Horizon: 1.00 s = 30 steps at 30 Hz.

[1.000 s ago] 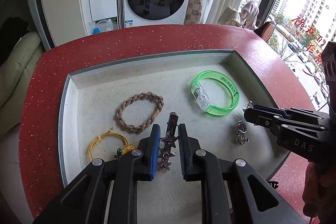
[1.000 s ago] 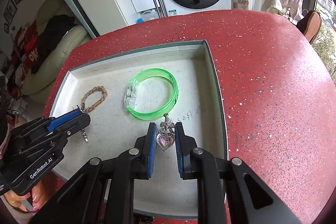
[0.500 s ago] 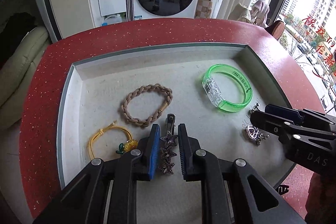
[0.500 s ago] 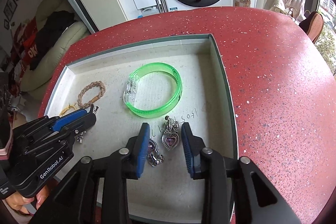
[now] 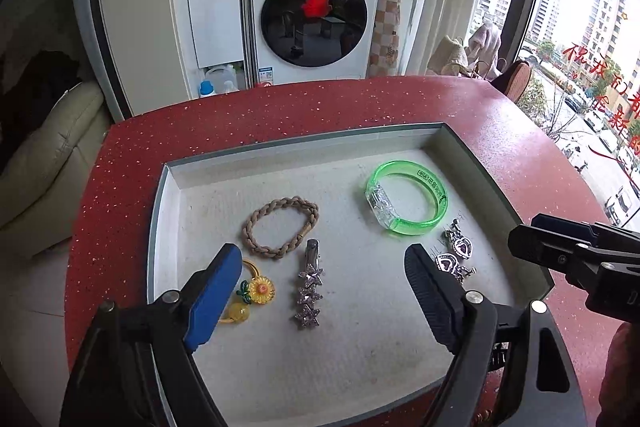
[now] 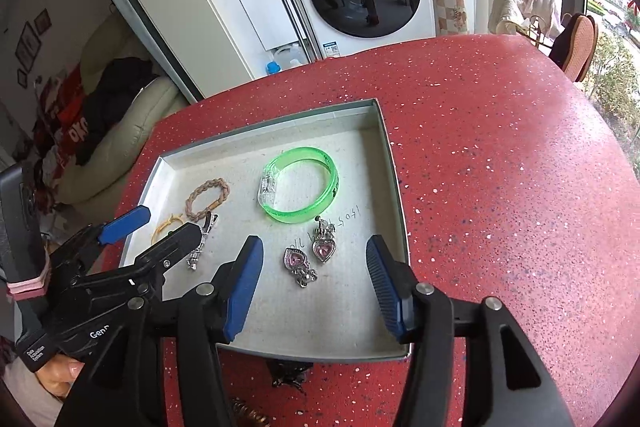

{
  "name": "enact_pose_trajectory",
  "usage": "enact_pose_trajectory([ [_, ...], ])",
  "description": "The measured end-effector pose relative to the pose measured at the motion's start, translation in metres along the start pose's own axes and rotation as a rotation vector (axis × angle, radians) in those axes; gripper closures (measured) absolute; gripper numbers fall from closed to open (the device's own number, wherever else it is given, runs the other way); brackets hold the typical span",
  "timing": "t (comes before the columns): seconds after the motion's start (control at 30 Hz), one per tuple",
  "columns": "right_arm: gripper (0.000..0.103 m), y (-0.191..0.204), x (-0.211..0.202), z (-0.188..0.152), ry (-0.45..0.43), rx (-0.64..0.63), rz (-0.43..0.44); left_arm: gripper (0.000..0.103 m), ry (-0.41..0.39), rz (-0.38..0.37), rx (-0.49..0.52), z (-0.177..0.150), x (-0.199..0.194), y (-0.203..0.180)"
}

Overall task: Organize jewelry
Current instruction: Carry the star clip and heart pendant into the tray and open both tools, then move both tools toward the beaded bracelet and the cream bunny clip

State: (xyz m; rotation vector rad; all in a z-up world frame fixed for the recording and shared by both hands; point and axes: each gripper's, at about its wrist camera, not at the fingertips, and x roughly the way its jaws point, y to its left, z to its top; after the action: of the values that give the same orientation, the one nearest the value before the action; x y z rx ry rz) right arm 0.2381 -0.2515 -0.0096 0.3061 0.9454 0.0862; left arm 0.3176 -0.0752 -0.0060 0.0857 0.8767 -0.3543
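A grey tray (image 5: 304, 141) (image 6: 394, 187) on the red table holds the jewelry. My left gripper (image 5: 324, 291) is open and empty, raised over a star hair clip (image 5: 308, 287) that lies flat. Beside it lie a braided beige band (image 5: 280, 227), a yellow flower hair tie (image 5: 256, 293) and a green bangle (image 5: 406, 203) (image 6: 302, 185). My right gripper (image 6: 314, 287) is open and empty above two heart earrings (image 6: 310, 253) (image 5: 454, 255), which lie side by side near the tray's right wall.
The red speckled table (image 6: 500, 167) extends right of the tray. A small dark item (image 6: 290, 373) lies on the table at the tray's near edge. A washing machine (image 5: 316, 11) and a cream sofa (image 5: 44, 163) stand beyond the table.
Both grippers have opened and drawn back upward. The left one let go of the star hair clip and the right one let go of a heart earring; both now lie in the tray.
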Motion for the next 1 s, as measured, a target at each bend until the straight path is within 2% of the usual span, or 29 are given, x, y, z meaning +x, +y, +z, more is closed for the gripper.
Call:
enact_pose_trajectory([
  [0.1, 0.044, -0.002, -0.007, -0.002, -0.005, 0.007, 0.005, 0.005, -0.010, 0.000, -0.012, -0.003, -0.010, 0.003],
  [0.13, 0.042, -0.002, -0.009, -0.003, -0.005, 0.008, 0.008, 0.000, -0.014, 0.001, -0.016, -0.005, -0.013, 0.004],
  [0.37, 0.016, 0.000, -0.027, -0.020, -0.017, 0.006, 0.027, 0.000, -0.046, 0.012, -0.024, -0.025, -0.046, 0.011],
  [0.67, 0.014, 0.001, -0.049, -0.046, -0.035, 0.019, 0.041, 0.000, -0.031, -0.015, 0.012, -0.072, -0.083, 0.000],
  [1.0, 0.014, -0.002, -0.056, -0.082, 0.050, 0.005, 0.041, 0.000, 0.021, -0.029, 0.052, -0.134, -0.104, -0.024],
])
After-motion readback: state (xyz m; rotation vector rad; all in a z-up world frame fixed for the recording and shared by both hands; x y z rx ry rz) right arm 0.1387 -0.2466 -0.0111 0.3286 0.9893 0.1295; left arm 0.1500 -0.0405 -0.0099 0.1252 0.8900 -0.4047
